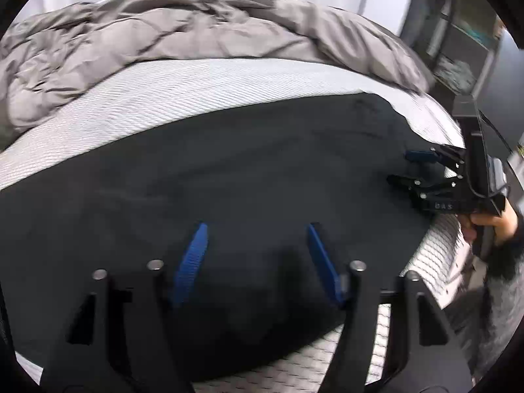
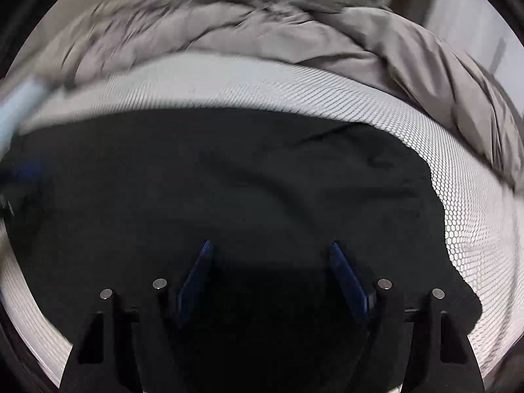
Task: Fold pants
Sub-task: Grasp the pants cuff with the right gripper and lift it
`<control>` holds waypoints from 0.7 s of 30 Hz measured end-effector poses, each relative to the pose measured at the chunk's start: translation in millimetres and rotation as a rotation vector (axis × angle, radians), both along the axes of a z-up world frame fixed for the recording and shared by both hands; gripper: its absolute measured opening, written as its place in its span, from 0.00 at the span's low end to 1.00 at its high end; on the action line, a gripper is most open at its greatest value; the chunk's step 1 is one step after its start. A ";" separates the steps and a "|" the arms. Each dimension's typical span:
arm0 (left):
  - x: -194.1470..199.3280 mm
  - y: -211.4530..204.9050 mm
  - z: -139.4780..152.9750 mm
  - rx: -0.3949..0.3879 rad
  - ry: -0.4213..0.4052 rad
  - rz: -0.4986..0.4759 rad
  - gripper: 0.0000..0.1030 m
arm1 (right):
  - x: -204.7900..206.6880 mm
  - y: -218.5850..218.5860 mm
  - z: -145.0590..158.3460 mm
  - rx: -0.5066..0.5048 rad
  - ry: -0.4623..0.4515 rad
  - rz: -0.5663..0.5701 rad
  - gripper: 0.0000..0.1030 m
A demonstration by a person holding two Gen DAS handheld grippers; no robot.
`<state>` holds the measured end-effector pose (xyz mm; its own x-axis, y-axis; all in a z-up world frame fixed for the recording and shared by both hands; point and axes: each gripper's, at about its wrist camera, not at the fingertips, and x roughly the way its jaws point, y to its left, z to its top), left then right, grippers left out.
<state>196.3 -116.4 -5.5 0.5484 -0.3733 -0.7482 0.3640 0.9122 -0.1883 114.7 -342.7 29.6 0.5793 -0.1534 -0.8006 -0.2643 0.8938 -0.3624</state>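
Dark pants [image 1: 229,177] lie spread flat across the white textured mattress [image 1: 183,91]. They also fill the right wrist view [image 2: 229,183]. My left gripper [image 1: 257,229] is open and empty, hovering low over the near part of the pants. My right gripper [image 2: 271,247] is open and empty, also just above the pants. The right gripper shows in the left wrist view [image 1: 404,167] at the right end of the pants, held by a hand [image 1: 491,222], with its jaws apart.
A crumpled grey duvet [image 1: 147,39] is piled along the far side of the bed; it also shows in the right wrist view [image 2: 294,23]. The mattress edge [image 1: 442,255] drops off at the right. Dark shelving [image 1: 458,52] stands beyond the bed at the far right.
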 end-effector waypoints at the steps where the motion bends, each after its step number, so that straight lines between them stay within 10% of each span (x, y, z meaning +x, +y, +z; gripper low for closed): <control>1: -5.1 -7.0 -5.9 0.014 0.019 -0.026 0.65 | -9.4 -16.6 3.1 -0.003 -0.024 -0.029 0.72; 6: -26.3 -29.3 -23.9 0.158 0.000 -0.066 0.67 | -33.2 -101.4 30.7 0.126 -0.100 -0.268 0.69; 12: -34.8 -32.9 -1.7 0.039 -0.046 -0.063 0.73 | -62.2 -152.4 65.9 0.489 -0.187 -0.372 0.70; 17: -31.4 -56.1 -25.6 0.165 -0.005 -0.115 0.77 | -62.4 -191.9 42.2 0.890 -0.099 -0.445 0.69; 21: -32.5 -51.8 -20.5 0.110 0.012 -0.111 0.77 | -41.2 -209.7 14.0 1.151 -0.106 -0.499 0.69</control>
<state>163.8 -168.2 -26.0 0.4994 -0.3468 -0.7939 0.4621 0.8818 -0.0944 73.5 -552.4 43.6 0.7292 0.3805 -0.5688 0.1757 0.6992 0.6929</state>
